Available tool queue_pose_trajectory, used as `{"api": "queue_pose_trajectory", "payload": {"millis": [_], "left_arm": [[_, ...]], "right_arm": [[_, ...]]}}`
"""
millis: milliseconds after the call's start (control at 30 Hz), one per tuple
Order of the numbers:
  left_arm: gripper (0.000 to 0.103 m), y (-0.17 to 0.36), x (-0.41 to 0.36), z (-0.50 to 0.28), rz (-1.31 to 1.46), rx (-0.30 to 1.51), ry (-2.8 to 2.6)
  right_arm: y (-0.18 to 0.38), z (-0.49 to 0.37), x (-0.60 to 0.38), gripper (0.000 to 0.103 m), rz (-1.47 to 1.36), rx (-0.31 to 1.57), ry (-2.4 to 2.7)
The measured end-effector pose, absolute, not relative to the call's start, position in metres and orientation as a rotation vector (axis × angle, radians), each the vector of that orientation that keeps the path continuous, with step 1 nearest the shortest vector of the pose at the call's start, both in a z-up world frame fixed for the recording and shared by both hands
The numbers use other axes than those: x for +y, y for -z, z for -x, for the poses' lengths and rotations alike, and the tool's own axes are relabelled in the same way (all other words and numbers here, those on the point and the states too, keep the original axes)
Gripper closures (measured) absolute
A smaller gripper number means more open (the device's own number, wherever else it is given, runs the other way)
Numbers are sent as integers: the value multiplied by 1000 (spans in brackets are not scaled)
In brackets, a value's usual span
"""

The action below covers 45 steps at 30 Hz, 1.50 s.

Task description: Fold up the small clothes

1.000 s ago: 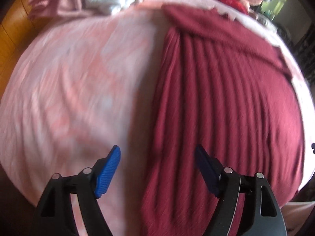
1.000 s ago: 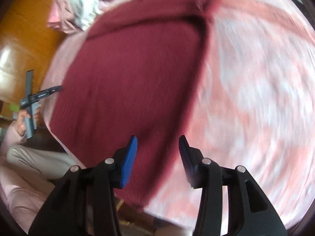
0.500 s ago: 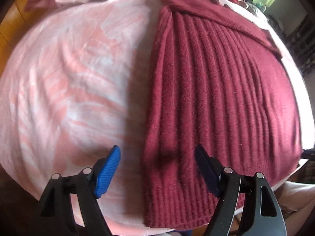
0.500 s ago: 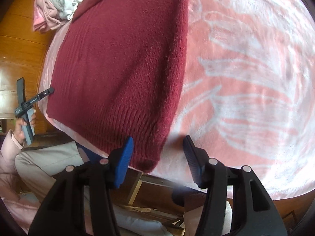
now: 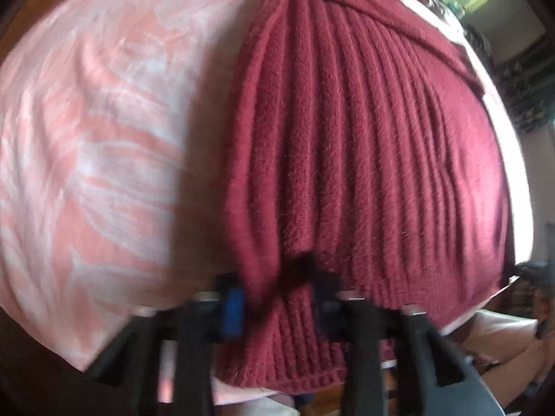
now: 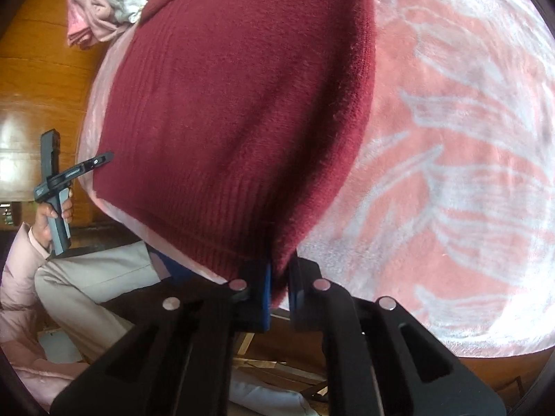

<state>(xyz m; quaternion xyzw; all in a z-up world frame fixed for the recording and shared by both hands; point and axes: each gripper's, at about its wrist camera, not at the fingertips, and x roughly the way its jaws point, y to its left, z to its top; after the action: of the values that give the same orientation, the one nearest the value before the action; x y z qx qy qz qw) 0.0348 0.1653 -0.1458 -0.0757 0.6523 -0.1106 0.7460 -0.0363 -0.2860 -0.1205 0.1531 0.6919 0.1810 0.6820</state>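
A dark red ribbed knit sweater [image 5: 364, 138] lies flat on a pink and white patterned blanket [image 5: 104, 138]. In the left wrist view my left gripper [image 5: 277, 306] is closing on the sweater's near hem at its left corner. The knit is bunched between the blue pads. In the right wrist view the same sweater [image 6: 236, 104] fills the middle, and my right gripper [image 6: 279, 291] is shut on its near right corner at the hem. A fold of fabric hangs pinched between those pads.
The blanket [image 6: 451, 138] spreads wide to the right of the sweater. A pile of pink and white clothes [image 6: 104, 7] sits at the far corner. At the left, over the wooden floor [image 6: 34, 86], a hand [image 6: 52, 215] holds the other gripper's handle. The person's trousered legs [image 6: 86, 277] are below the edge.
Both grippers came down to the sweater's near hem and shut on it, one at each corner. Earlier both stood open above the fabric.
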Motion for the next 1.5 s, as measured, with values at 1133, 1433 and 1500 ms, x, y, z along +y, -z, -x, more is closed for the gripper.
{"api": "queue_pose_trajectory", "payload": {"millis": [1133, 1433, 1500], "left_arm": [[77, 82, 164, -205, 533, 1138, 53], [41, 50, 203, -209, 510, 973, -8], [40, 51, 202, -211, 473, 972, 3]], "right_arm": [[90, -161, -350, 91, -687, 1315, -43], [65, -160, -390, 62, -633, 1191, -93], [65, -162, -384, 62, -567, 1230, -136]]}}
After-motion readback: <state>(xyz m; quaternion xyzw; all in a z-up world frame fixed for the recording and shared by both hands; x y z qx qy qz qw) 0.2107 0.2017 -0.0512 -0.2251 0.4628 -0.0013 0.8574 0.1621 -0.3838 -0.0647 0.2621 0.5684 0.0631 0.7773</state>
